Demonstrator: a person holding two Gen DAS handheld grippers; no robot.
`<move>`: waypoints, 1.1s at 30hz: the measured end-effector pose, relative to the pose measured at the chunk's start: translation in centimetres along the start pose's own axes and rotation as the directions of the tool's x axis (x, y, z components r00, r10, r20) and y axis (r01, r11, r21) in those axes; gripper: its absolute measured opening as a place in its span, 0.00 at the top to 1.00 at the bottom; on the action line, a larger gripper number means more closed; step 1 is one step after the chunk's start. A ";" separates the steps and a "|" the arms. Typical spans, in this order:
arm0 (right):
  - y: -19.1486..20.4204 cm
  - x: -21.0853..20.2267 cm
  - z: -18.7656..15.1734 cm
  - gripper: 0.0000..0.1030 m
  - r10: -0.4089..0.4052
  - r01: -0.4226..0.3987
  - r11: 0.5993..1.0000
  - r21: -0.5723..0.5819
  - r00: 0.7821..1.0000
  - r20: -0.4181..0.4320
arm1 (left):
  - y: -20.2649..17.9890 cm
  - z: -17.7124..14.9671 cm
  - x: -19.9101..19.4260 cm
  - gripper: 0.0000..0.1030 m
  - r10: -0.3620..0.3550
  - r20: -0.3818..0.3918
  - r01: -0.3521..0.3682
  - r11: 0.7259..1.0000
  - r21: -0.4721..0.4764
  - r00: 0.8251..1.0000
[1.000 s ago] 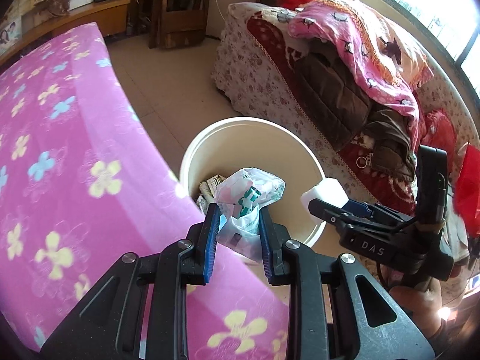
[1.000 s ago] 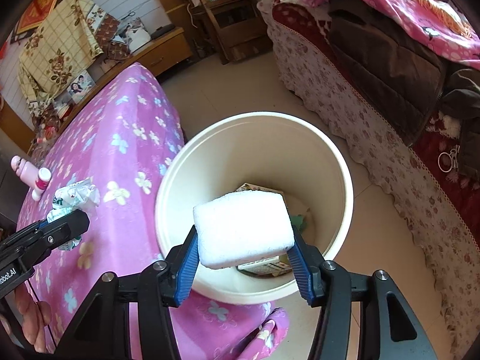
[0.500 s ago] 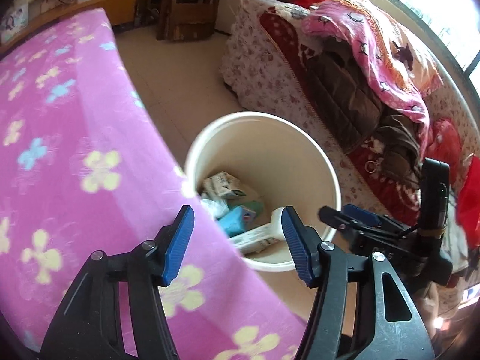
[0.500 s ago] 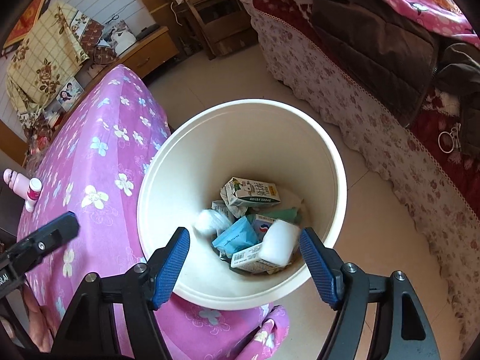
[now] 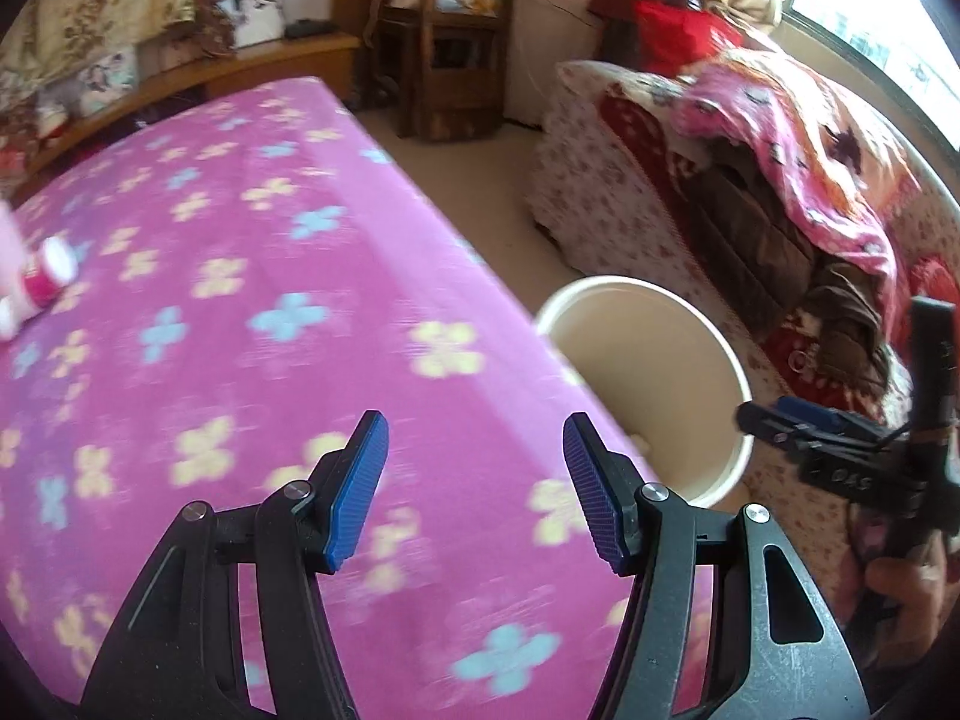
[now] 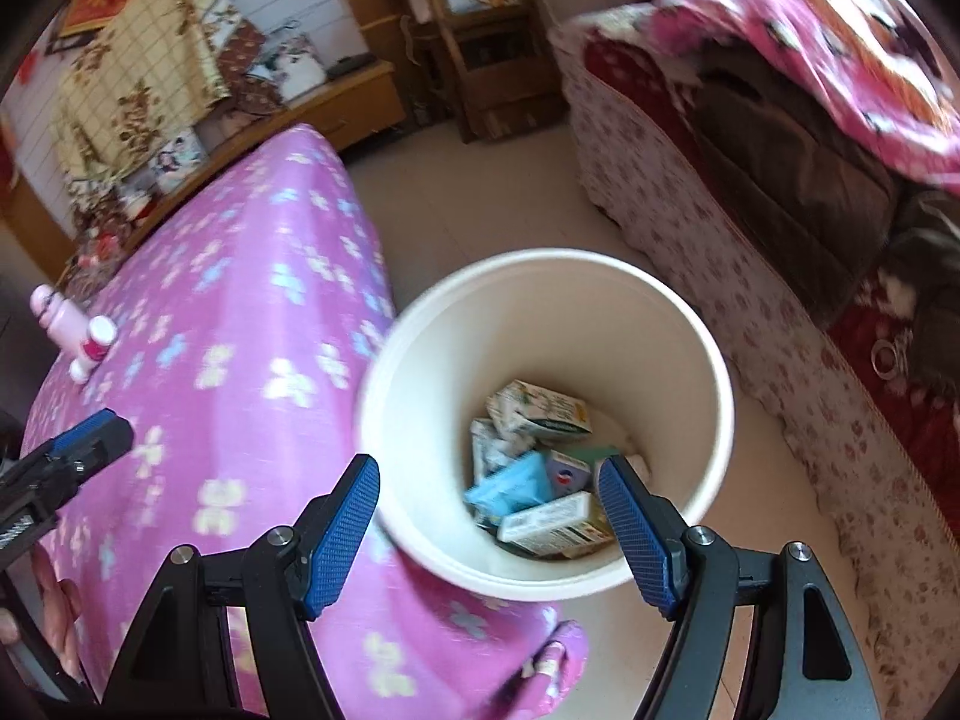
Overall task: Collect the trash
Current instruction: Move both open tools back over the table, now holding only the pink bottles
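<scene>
Now both grippers stand parted and empty. 2 small pink-and-white plastic bottles [image 5: 36,285] lie far left on the pink flowered tablecloth [image 5: 252,300], nearer the left gripper [image 5: 474,489] than the right gripper [image 6: 489,531], which hangs over the round white plastic bin [image 6: 714,360] of discarded cartons.

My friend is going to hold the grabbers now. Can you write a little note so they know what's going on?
Left hand-held gripper: open, empty, over the pink tablecloth.
Right hand-held gripper: open, empty, above the bin.
Bin: on the floor by the table, with cartons and packets in it.
Done: that trash is binned.
Left: a small pink bottle lies at the table's far side; it may be next, if it is trash.
</scene>
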State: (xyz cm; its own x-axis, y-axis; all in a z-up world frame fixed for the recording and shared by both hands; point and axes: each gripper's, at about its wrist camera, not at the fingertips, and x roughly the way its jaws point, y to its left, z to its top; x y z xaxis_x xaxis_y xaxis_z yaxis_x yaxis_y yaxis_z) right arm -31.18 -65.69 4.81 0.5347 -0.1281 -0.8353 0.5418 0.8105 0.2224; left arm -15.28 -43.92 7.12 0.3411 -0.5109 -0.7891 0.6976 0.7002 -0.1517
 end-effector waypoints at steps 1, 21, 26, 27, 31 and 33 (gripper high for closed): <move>0.9 -0.2 0.1 0.29 0.012 -0.011 1.000 -0.014 1.000 0.006 | 0.8 -0.2 -0.4 0.43 0.022 0.009 -0.022 1.000 -0.007 1.000; 17.3 3.4 -0.4 0.29 0.159 -0.173 0.962 -0.212 0.984 -0.082 | 15.8 -4.6 -4.6 0.43 0.237 -0.005 -0.233 0.951 -0.202 0.971; 18.9 3.3 -1.0 0.28 0.166 -0.183 0.955 -0.235 0.982 -0.091 | 17.2 -5.5 -5.3 0.43 0.248 -0.010 -0.244 0.942 -0.231 0.969; 19.2 3.3 -1.1 0.28 0.167 -0.185 0.954 -0.237 0.982 -0.091 | 17.3 -5.6 -5.4 0.43 0.253 -0.011 -0.248 0.940 -0.235 0.967; 19.9 3.0 -1.5 0.28 0.172 -0.187 0.953 -0.238 0.982 -0.080 | 17.4 -6.1 -6.0 0.43 0.280 -0.002 -0.272 0.932 -0.238 0.960; 20.0 2.6 -1.7 0.28 0.173 -0.184 0.955 -0.233 0.983 -0.069 | 17.1 -6.1 -6.3 0.43 0.295 0.006 -0.286 0.931 -0.226 0.955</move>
State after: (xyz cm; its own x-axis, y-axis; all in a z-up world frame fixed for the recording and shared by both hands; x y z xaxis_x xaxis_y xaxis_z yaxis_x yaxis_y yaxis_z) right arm -20.05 -48.85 6.20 0.5744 0.0531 -0.8169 0.2676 0.9309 0.2487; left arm -9.31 -25.68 5.91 0.5354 -0.2840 -0.7954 0.4093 0.9110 -0.0498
